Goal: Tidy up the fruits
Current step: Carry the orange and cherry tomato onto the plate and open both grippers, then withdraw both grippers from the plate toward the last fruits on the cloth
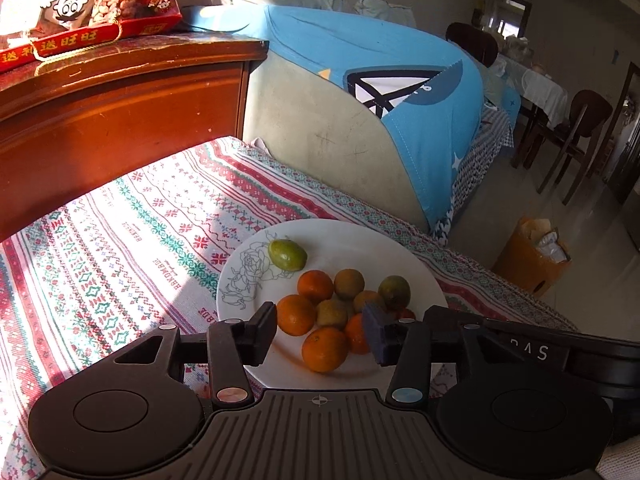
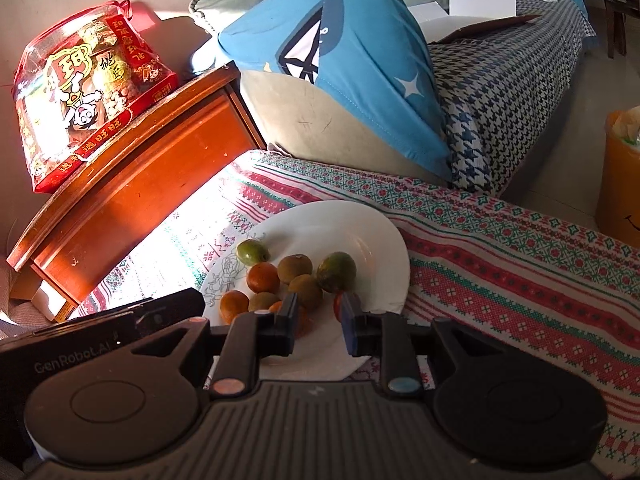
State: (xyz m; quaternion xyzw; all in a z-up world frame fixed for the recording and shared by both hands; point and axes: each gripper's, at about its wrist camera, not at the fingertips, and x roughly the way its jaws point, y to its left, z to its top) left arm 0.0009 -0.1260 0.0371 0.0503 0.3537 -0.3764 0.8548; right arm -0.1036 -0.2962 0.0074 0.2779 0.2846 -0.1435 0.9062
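The black right-hand finger (image 1: 380, 336) of the left gripper is hiding part of an orange fruit (image 1: 356, 334) on the white plate. The red snack tub (image 1: 100, 0) is running off the top edge.

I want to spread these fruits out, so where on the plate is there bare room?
The plate's far half, beyond the lone green fruit, is bare. So is its right rim past the pile. The near half is crowded with the pile and both sets of fingers.
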